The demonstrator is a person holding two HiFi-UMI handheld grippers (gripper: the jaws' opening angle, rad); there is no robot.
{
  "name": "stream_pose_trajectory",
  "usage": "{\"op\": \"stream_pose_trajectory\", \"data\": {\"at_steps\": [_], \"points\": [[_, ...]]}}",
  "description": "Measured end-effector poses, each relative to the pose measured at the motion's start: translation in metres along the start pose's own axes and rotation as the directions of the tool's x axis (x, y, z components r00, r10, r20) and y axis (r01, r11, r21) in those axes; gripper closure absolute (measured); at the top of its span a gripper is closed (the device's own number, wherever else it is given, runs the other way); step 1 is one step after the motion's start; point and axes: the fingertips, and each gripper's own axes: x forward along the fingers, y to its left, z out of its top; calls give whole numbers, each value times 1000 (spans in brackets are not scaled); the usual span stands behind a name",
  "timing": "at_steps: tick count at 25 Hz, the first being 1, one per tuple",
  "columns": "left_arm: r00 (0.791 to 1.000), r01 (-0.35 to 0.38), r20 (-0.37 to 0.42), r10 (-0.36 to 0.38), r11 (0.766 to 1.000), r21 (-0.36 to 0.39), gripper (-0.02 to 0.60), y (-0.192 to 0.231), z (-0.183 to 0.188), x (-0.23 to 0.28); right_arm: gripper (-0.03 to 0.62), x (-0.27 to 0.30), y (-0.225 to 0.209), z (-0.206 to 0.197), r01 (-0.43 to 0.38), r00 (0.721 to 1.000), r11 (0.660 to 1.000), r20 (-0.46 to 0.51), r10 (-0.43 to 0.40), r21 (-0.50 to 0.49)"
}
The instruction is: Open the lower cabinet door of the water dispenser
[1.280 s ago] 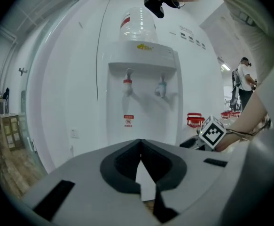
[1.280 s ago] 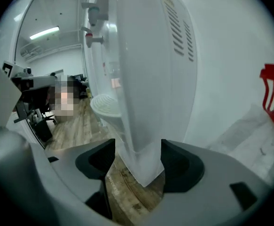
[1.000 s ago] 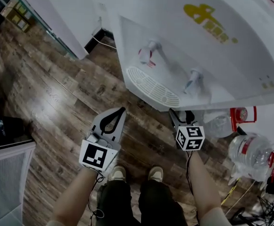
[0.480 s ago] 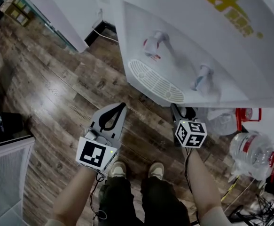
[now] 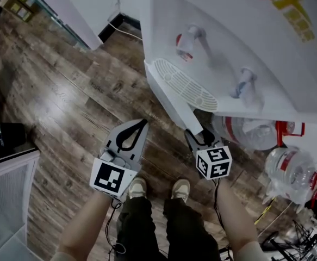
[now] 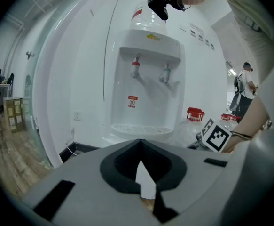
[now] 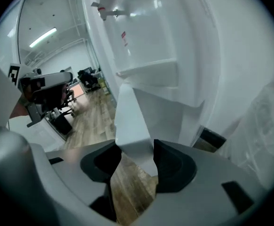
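Wooden floor (image 5: 66, 102) left of water dispenser (image 5: 245, 31) lay open: wide room ahead of left gripper (image 5: 143, 123). Cabinet door (image 7: 133, 121) stood swung out from dispenser front, barring straight passage below drip tray (image 5: 182, 88). Right side was crowded: water bottles (image 5: 288, 173), red rack (image 5: 288, 128), cables (image 5: 286, 238) on floor. White unit (image 5: 6, 200) blocked lower-left corner.

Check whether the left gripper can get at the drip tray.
Probably yes. The left gripper, jaws shut, faces the drip tray with nothing between; the cabinet door, open, stands off to its right between the right gripper's jaws, which have just been closing on it.
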Motion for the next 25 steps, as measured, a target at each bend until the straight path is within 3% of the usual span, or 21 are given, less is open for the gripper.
{"op": "stream_pose_trajectory", "data": {"at_steps": [4,9,13,18,25], "points": [[999,-27,-27,27,1000,-12,575,13,-11,-17,372,15,54,-5,-86,994,992,-71,80,-88],[996,-65,-66,63,998,-22,575,33,-21,-50,349,28,101,-9,-110,989,994,-99,108,-21],[989,-118,-96,115,993,-29,575,60,-32,-80,327,43,145,0,-184,976,983,-122,182,-6],[976,-197,-112,185,974,-115,576,104,-48,-127,326,72,202,17,-281,950,960,-143,276,-13],[953,-294,-128,276,944,-151,575,146,-60,-171,309,103,255,38,-359,927,930,-144,346,-74]]}}
